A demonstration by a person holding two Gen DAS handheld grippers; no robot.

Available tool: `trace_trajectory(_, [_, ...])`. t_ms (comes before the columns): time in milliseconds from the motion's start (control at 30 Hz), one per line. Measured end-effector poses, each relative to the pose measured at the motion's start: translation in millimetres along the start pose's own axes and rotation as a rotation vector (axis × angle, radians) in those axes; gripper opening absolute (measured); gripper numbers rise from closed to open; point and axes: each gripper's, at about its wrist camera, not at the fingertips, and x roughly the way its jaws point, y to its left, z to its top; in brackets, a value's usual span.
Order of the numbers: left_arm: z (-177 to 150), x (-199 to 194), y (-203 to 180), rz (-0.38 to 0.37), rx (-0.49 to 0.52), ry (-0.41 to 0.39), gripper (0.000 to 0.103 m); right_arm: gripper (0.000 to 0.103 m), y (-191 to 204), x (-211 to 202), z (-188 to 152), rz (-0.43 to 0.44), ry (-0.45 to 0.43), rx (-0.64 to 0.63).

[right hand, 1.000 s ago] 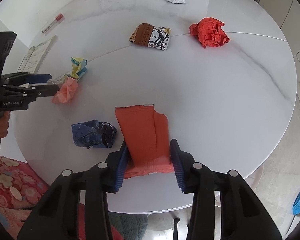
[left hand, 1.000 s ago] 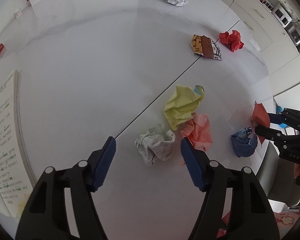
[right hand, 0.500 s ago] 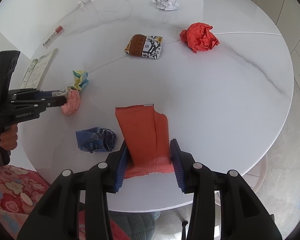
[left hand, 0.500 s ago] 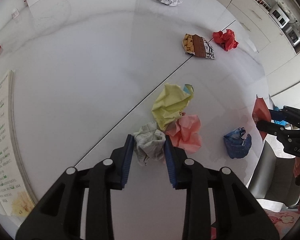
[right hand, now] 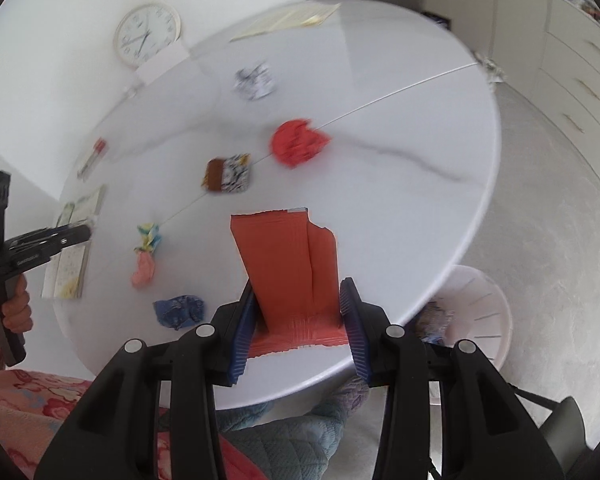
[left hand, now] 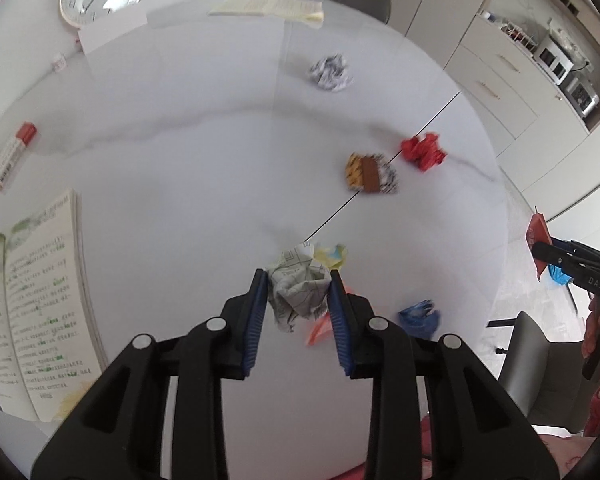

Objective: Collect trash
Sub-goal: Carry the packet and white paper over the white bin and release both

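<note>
My left gripper [left hand: 298,280] is shut on a crumpled white printed paper ball [left hand: 298,290] and holds it above the round white table [left hand: 172,184]. My right gripper [right hand: 298,294] is shut on a flat red wrapper [right hand: 288,264], held above the table's near edge. On the table lie a yellow paper [left hand: 332,257], a pink paper [right hand: 143,273], a blue wrapper [left hand: 420,318], a brown snack packet [left hand: 371,173], a red paper ball [left hand: 423,151] and a black-and-white paper ball [left hand: 329,73].
A white bin [right hand: 476,312] stands on the floor to the right of the table. An open booklet [left hand: 32,304] and a small red-capped box [left hand: 13,156] lie at the table's left. Papers [left hand: 268,6] lie at the far edge. Grey chairs [left hand: 536,376] stand around.
My left gripper has lifted the white paper ball off the table. My right gripper has risen and tilted with the red wrapper, and the white bin has come into its view.
</note>
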Motion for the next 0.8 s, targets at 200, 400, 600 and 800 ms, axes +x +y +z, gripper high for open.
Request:
trace_trajectory(200, [20,-25,-57,-0.072,0.075,-0.062,0.03,0.042,-64,-32,-17,-0.11,-0.057,0.13])
trace_trajectory(400, [29,-31,-125,-0.161,0.17,-0.071,0.03,0.043,-122,-24,-46,-0.196,-0.029,0.239])
trace_trajectory(600, [28,-18,-187,-0.195,0.269,-0.032,0.03,0.076,-161,8,-65,-0.187,0.029,0.339])
trace_trajectory(800, [23,3,-245,-0.233,0.348,0.02,0.03,0.091,-190,-10,-75,-0.215,0.012,0.409])
